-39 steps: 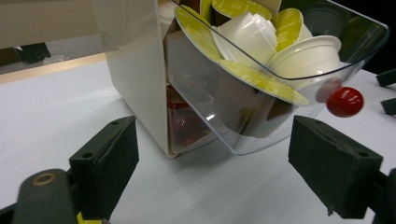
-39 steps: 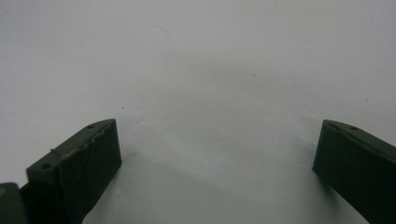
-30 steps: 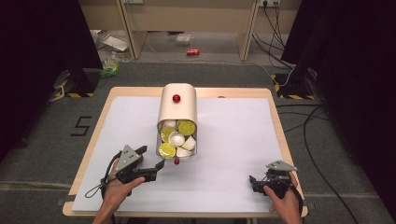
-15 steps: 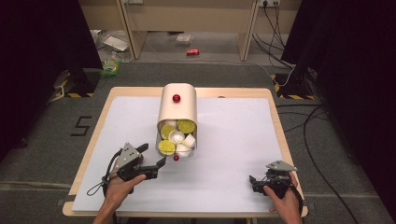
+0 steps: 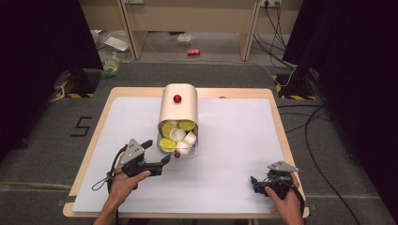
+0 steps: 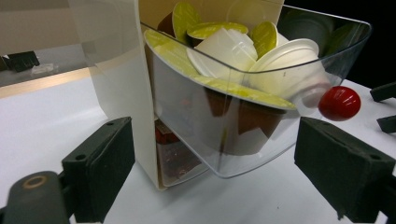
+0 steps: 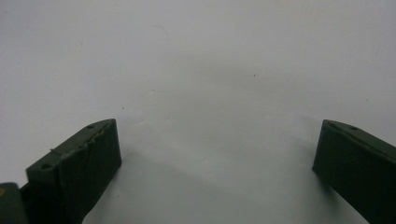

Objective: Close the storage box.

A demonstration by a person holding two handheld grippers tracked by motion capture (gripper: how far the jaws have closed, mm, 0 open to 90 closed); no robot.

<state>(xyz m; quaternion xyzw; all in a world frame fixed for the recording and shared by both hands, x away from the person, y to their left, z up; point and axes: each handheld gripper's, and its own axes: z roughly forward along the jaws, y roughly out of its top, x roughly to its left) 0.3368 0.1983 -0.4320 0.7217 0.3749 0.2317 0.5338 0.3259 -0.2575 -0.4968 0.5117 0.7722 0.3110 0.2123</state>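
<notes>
High view: a cream capsule dispenser (image 5: 178, 108) lies near the middle of a white-covered counter (image 5: 234, 140), its clear drawer (image 5: 180, 143) pulled out toward the person and heaped with yellow-lidded and white coffee capsules (image 5: 177, 135). The left claw (image 5: 165, 160) sits just beside the drawer's front, level with its small red knob (image 5: 177, 155), while the right claw (image 5: 254, 182) rests near the counter's front right corner, well apart from the dispenser. Left gripper view puts the clear drawer (image 6: 233, 126) between the two black pads, which stand wide apart and grip nothing; the red knob (image 6: 339, 102) hangs just above the right-hand pad, and the capsules (image 6: 243, 51) crowd up to the drawer's rim. Right gripper view looks down on bare white counter (image 7: 210, 70) between jaws spread equally wide, also empty. Judging from these positions, the work is at an early stage: the drawer is already open and full, the left claw is lined up at its front but has not yet closed on the knob or on any capsule, and none has been lifted out onto the counter.
</notes>
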